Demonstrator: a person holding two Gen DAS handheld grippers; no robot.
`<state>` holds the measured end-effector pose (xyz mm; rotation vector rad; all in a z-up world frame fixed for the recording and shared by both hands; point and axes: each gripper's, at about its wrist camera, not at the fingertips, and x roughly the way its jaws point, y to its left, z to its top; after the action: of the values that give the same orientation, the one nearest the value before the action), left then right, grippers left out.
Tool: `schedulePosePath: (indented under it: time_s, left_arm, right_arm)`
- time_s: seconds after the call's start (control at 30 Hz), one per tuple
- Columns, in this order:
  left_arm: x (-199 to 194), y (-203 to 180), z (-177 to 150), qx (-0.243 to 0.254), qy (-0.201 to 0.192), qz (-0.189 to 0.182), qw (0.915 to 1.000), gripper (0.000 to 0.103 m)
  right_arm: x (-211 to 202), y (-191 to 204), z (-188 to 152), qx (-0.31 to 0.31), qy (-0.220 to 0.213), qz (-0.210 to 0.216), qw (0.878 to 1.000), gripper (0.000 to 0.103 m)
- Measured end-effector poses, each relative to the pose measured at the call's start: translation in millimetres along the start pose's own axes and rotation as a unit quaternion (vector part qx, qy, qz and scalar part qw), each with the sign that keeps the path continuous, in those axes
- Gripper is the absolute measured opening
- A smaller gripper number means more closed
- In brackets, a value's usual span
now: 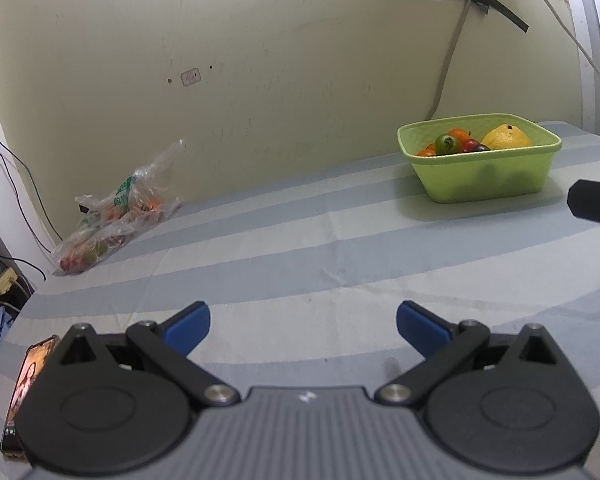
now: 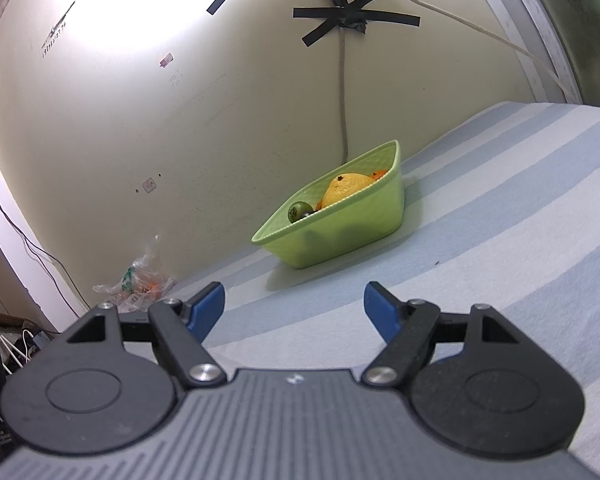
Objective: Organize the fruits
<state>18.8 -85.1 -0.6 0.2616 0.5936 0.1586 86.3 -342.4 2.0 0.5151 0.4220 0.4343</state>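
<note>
A light green basket (image 1: 480, 176) stands at the far right of the striped cloth and holds a big yellow fruit (image 1: 506, 138), a green fruit (image 1: 447, 144) and small orange and red ones. In the right wrist view the basket (image 2: 340, 232) is ahead, with the yellow fruit (image 2: 346, 188) and green fruit (image 2: 298, 211) showing. A clear plastic bag of fruits (image 1: 116, 220) lies by the wall at the far left; it also shows in the right wrist view (image 2: 138, 284). My left gripper (image 1: 303, 326) is open and empty. My right gripper (image 2: 294, 308) is open and empty.
A phone (image 1: 28, 392) lies at the cloth's near left edge. The other gripper's black tip (image 1: 596, 200) enters from the right. Cables (image 1: 8, 160) hang at the left, off the cloth. The wall (image 1: 260, 60) runs behind bag and basket.
</note>
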Motion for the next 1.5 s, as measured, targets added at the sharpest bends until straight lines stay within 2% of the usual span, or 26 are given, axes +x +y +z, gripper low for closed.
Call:
schedulePosePath:
  time_s: [0.47,1.5]
  left_arm:
    - [-1.1,-7.2,-1.6,0.020,-0.003,0.012,0.9997,0.103]
    - [4.9,-12.3,-5.5,0.034,0.009,0.010,0.9993,0.103]
  right_arm:
    - [-0.1,1.8,-1.0,0.005,0.000,0.000,1.000,0.079]
    - [0.5,2.4,-2.0,0.010,0.000,0.001,1.000,0.079]
